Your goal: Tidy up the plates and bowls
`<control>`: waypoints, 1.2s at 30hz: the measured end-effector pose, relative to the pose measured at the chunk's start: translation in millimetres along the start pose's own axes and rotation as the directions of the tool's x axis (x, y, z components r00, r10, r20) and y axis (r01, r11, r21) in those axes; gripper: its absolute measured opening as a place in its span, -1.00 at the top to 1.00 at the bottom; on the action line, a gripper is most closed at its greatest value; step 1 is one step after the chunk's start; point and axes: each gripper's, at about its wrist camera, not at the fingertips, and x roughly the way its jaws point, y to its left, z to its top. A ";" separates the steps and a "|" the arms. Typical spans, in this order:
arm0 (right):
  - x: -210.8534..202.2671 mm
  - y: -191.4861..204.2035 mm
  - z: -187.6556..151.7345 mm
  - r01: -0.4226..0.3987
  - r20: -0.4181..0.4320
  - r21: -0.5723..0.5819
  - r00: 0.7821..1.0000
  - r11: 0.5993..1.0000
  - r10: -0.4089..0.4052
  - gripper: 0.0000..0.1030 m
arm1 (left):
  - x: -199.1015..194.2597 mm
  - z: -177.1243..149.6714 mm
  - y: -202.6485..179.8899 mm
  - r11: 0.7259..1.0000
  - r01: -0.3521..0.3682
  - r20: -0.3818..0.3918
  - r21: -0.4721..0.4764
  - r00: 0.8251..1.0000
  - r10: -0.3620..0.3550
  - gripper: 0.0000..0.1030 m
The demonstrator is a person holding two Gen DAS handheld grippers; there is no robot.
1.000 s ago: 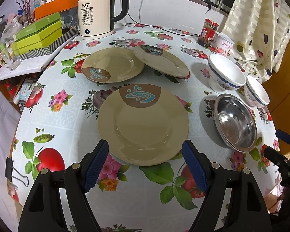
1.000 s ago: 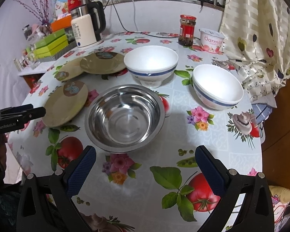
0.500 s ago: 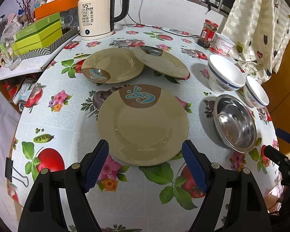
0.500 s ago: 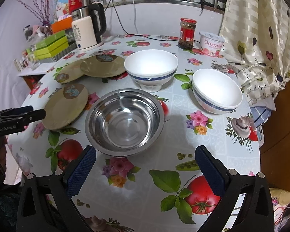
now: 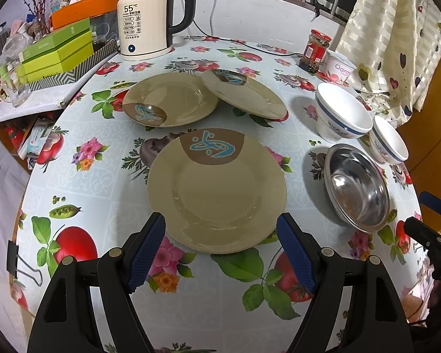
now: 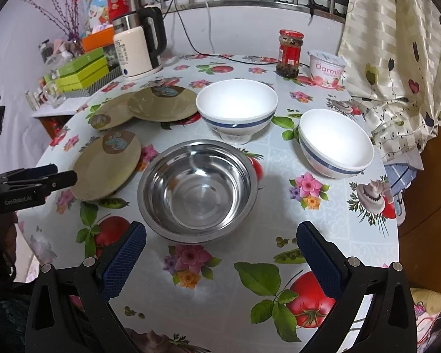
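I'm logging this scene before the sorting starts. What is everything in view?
plates: three, tan with brown patch, table's left half; the far two overlap
steel bowl: one, silver, near centre
white bowls: two, blue-banded, right of the plates
kettle: one, cream and black, far edge
jar: one, red-lidded, far right
yogurt tub: one, white, beside the jar
green boxes: stacked, left shelf
left tool: open, before the near plate
right tool: open, before the steel bowl

Left gripper [image 5: 220,244] fingers spread wide — right gripper [image 6: 220,251] likewise, both empty.
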 end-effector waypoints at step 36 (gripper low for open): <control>7.6 20.8 30.0 -0.034 0.011 -0.061 0.999 0.998 0.034 -1.00 | 7.2 10.6 19.0 0.999 -0.025 0.014 -0.043 1.000 0.026 -0.52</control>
